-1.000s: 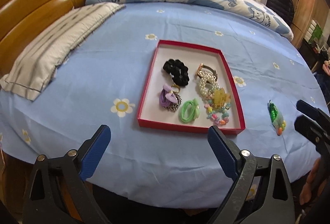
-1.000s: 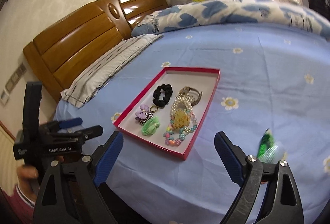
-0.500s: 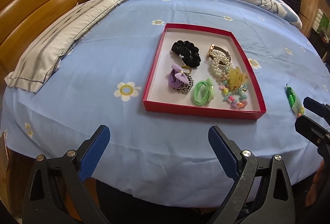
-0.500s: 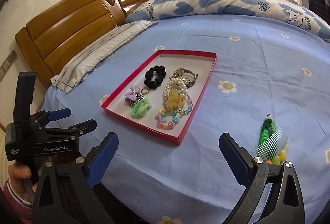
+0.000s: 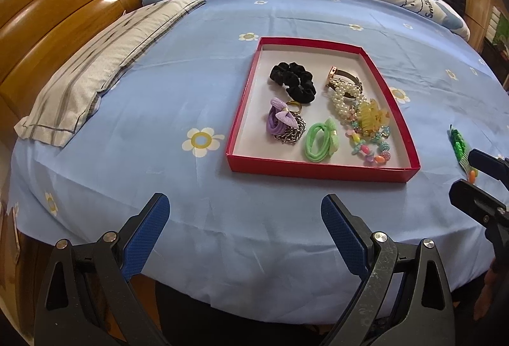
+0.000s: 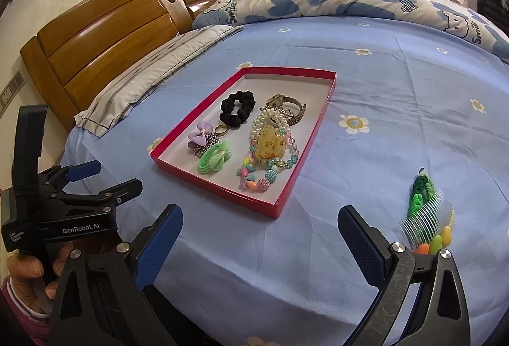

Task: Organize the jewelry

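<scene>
I judge the job nearly done: the shallow red cardboard tray (image 6: 321, 110) holds scrunchies, watch and beads. Only the clear plastic comb with green braid (image 6: 424, 206) lies outside, at three o'clock. My left gripper (image 5: 245, 214) and right gripper (image 6: 261, 223) gape, empty.

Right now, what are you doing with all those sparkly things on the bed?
A person is tidying jewelry on the bed with a gripper in each hand. Most pieces already lie in the red tray: a black scrunchie, beads, a watch. The left gripper and right gripper are both open and hold nothing. One green comb lies outside the tray, near the right gripper.
</scene>
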`<move>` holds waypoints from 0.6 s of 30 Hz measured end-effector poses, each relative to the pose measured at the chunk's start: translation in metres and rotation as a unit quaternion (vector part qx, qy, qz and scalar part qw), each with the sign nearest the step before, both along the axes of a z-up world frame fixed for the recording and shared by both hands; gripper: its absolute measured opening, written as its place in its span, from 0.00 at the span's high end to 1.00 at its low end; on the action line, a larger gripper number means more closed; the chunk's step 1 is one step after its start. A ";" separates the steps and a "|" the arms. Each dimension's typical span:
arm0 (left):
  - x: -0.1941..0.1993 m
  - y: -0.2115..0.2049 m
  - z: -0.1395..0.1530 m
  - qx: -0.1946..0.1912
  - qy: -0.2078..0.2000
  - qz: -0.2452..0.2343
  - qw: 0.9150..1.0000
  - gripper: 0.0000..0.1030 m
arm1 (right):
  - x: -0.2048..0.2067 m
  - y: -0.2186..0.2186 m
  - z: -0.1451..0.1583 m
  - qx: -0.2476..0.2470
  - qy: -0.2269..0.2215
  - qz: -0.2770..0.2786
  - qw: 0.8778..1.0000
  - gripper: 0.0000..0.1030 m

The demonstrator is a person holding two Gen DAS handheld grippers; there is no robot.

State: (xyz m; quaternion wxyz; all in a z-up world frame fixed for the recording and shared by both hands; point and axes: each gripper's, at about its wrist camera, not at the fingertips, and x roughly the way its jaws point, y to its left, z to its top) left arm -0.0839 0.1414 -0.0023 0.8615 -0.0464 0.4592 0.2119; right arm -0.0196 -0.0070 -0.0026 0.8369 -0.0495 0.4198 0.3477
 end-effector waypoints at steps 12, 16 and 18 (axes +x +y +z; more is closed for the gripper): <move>0.000 -0.001 -0.001 0.003 -0.004 0.002 1.000 0.06 | 0.003 0.006 -0.006 0.000 -0.005 0.003 1.000 0.04; 0.000 0.000 -0.001 0.003 -0.005 0.003 1.000 0.06 | 0.002 0.007 -0.006 0.000 -0.005 0.005 1.000 0.04; 0.001 0.000 -0.001 0.002 -0.004 0.004 1.000 0.06 | 0.002 0.008 -0.006 -0.001 -0.006 0.005 1.000 0.04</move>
